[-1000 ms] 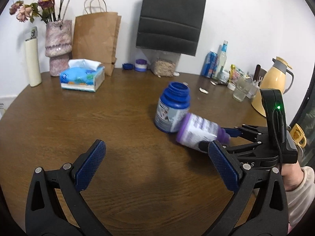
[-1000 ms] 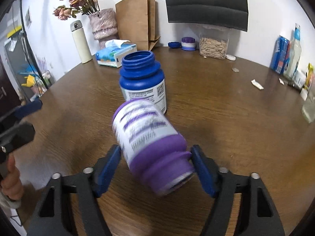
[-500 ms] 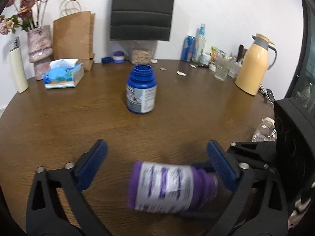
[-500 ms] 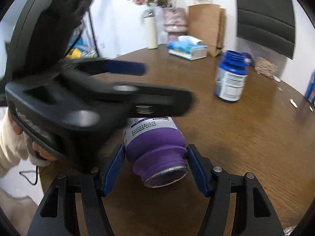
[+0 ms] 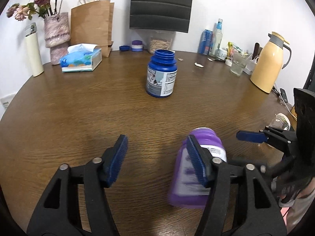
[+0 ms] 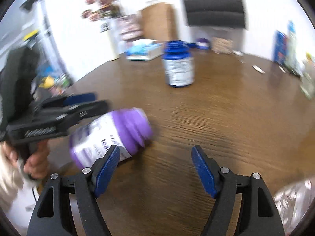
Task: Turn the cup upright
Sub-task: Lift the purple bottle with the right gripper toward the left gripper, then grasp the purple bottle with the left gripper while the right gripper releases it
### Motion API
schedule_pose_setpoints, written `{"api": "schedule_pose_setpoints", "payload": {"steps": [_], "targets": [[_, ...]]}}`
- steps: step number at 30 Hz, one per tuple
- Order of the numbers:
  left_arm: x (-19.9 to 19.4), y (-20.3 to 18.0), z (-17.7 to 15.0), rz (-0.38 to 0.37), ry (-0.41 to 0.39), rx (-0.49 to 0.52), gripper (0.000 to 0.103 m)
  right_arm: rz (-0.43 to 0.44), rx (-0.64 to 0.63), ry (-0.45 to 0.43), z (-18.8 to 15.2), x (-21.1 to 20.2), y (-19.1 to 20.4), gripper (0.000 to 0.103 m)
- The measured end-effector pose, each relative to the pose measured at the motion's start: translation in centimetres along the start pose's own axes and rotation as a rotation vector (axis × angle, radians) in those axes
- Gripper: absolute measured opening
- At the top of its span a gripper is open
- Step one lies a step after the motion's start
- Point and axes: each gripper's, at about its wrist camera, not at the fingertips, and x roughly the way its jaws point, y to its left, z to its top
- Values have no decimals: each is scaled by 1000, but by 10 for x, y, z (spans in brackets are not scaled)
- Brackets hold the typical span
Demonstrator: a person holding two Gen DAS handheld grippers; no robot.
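The purple bottle with a white label (image 5: 198, 167) lies tilted on the brown table (image 5: 78, 118), outside my left gripper's right finger, blurred; it also shows in the right wrist view (image 6: 116, 135), left of my right gripper's left finger. My left gripper (image 5: 157, 159) is open and empty. My right gripper (image 6: 155, 169) is open and empty, and shows at the right in the left wrist view (image 5: 256, 137). A dark blue bottle (image 5: 161, 74) stands upright, mouth open, at the table's middle.
At the back stand a tissue box (image 5: 80, 61), a vase of flowers (image 5: 57, 37), a white flask (image 5: 34, 51), a paper bag (image 5: 92, 23), drink cans, a glass (image 5: 238, 64) and a yellow jug (image 5: 269, 63).
My right gripper has opened and let go of the purple bottle, which now lies loose near the table's front. My left gripper has narrowed somewhat and sits left of the bottle.
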Motion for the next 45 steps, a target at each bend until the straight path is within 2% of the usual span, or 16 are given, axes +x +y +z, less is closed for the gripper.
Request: {"api": "schedule_pose_setpoints", "payload": {"steps": [1, 4, 6, 9, 11, 13, 15, 17, 19, 23, 31, 36, 40, 45], "targets": [[-2, 1, -1, 11, -10, -12, 77, -3, 27, 4, 0, 1, -5, 80], [-11, 1, 2, -34, -25, -53, 79, 1, 102, -8, 1, -1, -21, 80], [-16, -2, 5, -74, -14, -64, 93, 6, 156, -27, 1, -3, -32, 80], [-11, -17, 12, -116, 65, -52, 94, 33, 228, -57, -3, -13, -43, 80], [0, -29, 11, -154, 131, -29, 94, 94, 285, -109, -6, -20, -53, 80], [14, -40, 7, -148, 186, 15, 90, 137, 324, -169, -10, -29, -60, 80], [26, -45, 1, -127, 226, 46, 67, 159, 332, -217, -11, -37, -62, 80], [40, -47, -2, -104, 290, 51, 60, 151, 324, -235, -11, -41, -59, 80], [46, -49, -5, -97, 310, 73, 60, 158, 303, -244, -11, -44, -54, 80], [43, -53, -7, -63, 282, 102, 60, 200, 318, -231, -15, -39, -54, 80], [14, -48, -1, -50, 103, 108, 60, 251, 322, -207, -15, -33, -56, 80], [12, -45, 16, -92, 63, 78, 60, 249, 336, -225, -18, -37, -59, 80], [7, -42, 24, -87, 15, 58, 60, 258, 351, -261, -20, -44, -62, 80], [-2, -23, 31, -89, -38, 10, 60, 206, 250, -204, -7, -40, -45, 80]]}}
